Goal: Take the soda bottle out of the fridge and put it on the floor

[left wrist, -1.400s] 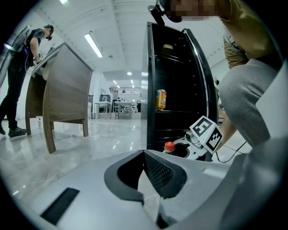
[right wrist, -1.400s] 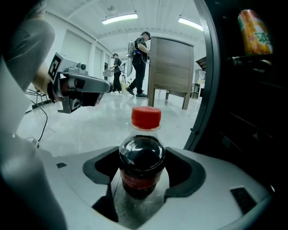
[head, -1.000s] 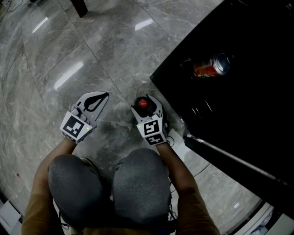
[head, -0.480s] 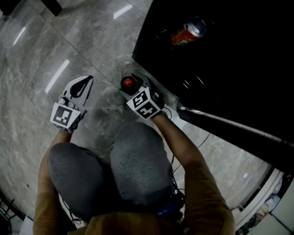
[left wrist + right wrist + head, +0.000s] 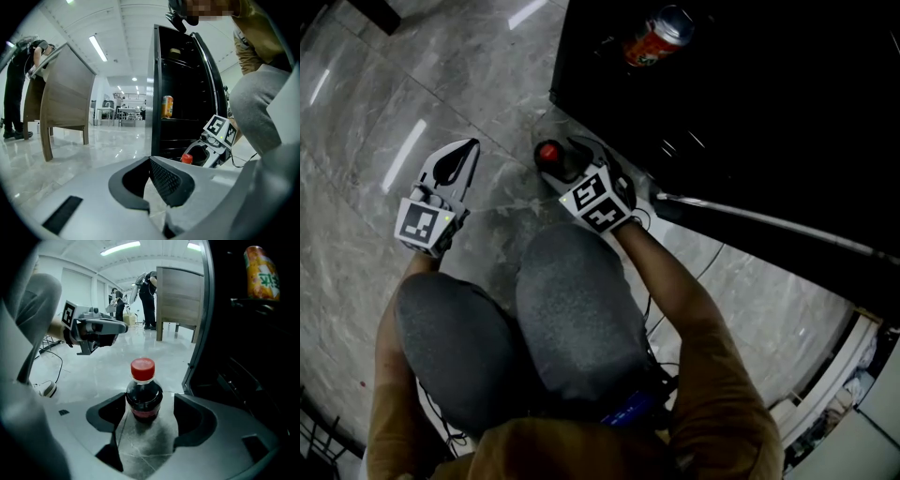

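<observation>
The soda bottle (image 5: 144, 397), dark with a red cap, stands upright on the grey marble floor (image 5: 441, 94). My right gripper (image 5: 150, 400) is open around it; the bottle sits close to the left jaw, with a gap to the right jaw. In the head view its red cap (image 5: 548, 153) shows at the tips of the right gripper (image 5: 567, 161), just outside the black fridge (image 5: 722, 112). My left gripper (image 5: 459, 157) hovers to the left over the floor, shut and empty, its pads meeting in the left gripper view (image 5: 150, 161).
An orange drink can (image 5: 654, 37) stands on a fridge shelf. The open fridge door (image 5: 769, 225) juts out on the right behind my right arm. A wooden cabinet (image 5: 61, 93) and a standing person (image 5: 16, 84) are further off. My knees (image 5: 572, 309) fill the foreground.
The head view has swung, so the fridge looks nearer and higher. The bottle's cap now shows nearer the right jaws' tips. The left gripper stays shut at the same distance.
</observation>
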Action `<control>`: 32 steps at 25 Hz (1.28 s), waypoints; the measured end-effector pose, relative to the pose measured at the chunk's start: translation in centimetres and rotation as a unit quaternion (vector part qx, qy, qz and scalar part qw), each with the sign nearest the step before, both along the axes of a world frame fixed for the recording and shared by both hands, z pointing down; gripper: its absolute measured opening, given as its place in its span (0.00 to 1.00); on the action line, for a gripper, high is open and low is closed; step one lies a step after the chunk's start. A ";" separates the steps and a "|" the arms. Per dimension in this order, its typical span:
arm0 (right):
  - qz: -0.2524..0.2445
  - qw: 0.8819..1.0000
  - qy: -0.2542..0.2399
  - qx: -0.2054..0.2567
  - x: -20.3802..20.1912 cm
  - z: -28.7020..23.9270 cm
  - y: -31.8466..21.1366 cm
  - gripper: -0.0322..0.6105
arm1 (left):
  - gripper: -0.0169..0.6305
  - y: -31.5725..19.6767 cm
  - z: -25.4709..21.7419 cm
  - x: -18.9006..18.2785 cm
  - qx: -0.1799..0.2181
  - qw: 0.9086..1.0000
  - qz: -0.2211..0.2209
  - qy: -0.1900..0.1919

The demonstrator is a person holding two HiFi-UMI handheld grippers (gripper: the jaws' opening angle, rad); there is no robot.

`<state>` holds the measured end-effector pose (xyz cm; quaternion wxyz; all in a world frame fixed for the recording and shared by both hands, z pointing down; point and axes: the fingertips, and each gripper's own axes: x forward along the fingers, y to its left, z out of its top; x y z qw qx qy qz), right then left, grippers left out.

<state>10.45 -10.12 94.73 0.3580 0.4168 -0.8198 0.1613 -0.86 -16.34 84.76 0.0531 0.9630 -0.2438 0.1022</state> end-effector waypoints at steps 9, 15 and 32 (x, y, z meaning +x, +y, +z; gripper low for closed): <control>0.061 0.993 -0.054 0.081 2.1 -8.1 -1.3 0.46 | 0.03 -0.7 -1.6 0.9 0.012 1.000 0.012 0.007; 0.069 0.988 -0.069 0.124 2.0 -11.6 -2.9 0.30 | 0.03 -1.6 -3.4 0.4 0.025 1.000 0.007 0.012; 0.037 0.983 -0.032 0.174 -1.5 -13.3 -5.9 0.05 | 0.03 -0.8 -4.7 0.6 0.049 0.998 0.003 0.034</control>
